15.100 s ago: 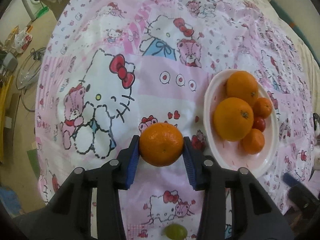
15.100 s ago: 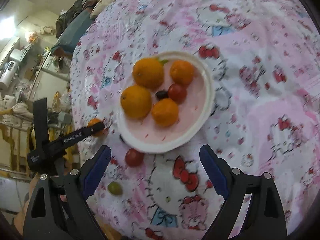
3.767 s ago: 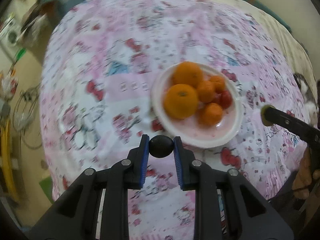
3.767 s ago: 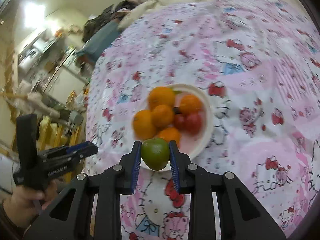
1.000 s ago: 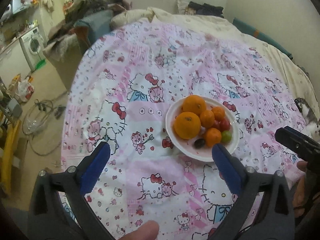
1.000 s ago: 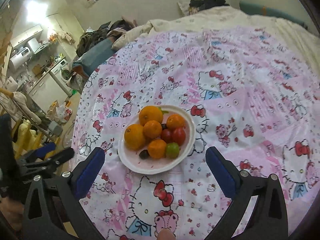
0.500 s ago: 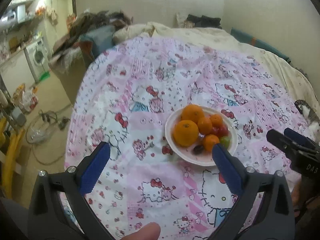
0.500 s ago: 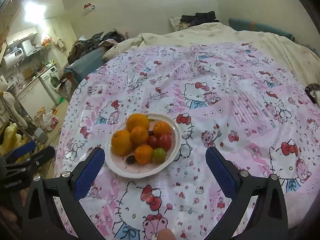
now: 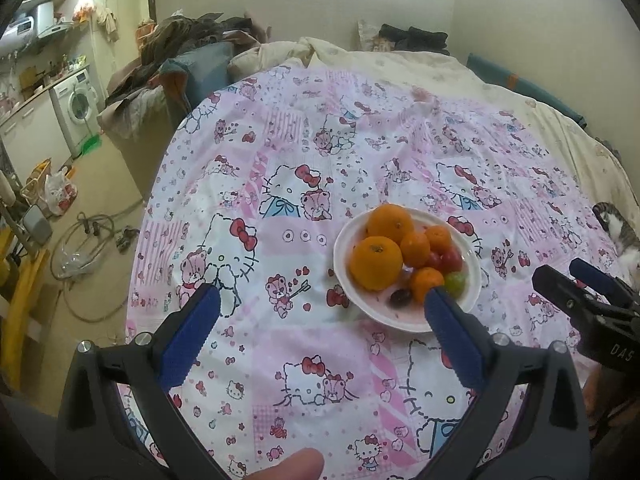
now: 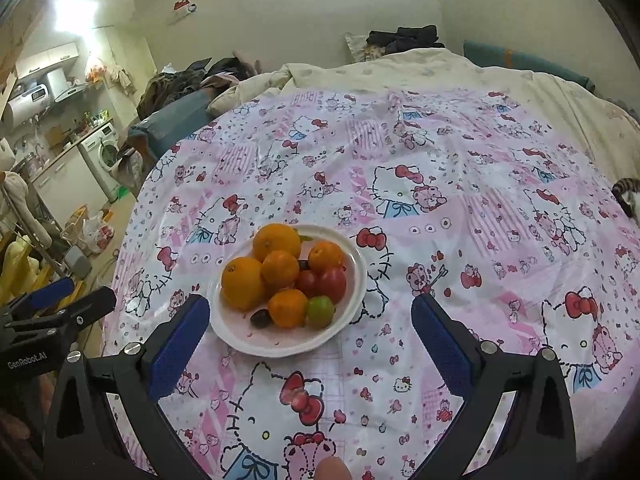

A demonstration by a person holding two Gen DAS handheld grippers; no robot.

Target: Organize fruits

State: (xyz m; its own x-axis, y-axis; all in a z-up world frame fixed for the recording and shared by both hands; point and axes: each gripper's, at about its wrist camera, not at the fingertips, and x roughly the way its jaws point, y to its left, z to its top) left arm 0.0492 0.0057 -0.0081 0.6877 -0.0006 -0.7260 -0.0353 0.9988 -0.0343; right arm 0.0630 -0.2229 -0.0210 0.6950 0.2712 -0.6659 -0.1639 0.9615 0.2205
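Honestly this looks like the wrap-up stage. All the fruit sits piled on the white plate (image 10: 352, 276) on the pink cartoon-print bedspread (image 10: 460, 200): two big oranges (image 10: 243, 282), some smaller ones, two red tomatoes (image 10: 332, 283), a green fruit (image 10: 320, 311) and a small dark one (image 10: 260, 317) at the near rim. I can't spot any loose fruit on the bedspread in either view.

Left tongs (image 9: 318, 310) are spread wide with nothing in them, and the right tongs (image 10: 310, 318) are the same, both held back and above the plate. My guess is the next move is just a last check around the bed, or setting the tools down.

The left view catches the right tongs (image 9: 576, 292) off to the side and a striped cat (image 9: 618, 232) at the bed's edge. The right view shows the plate more head-on, so the green fruit is clear of the tongs' pad that crowds it in the left view.
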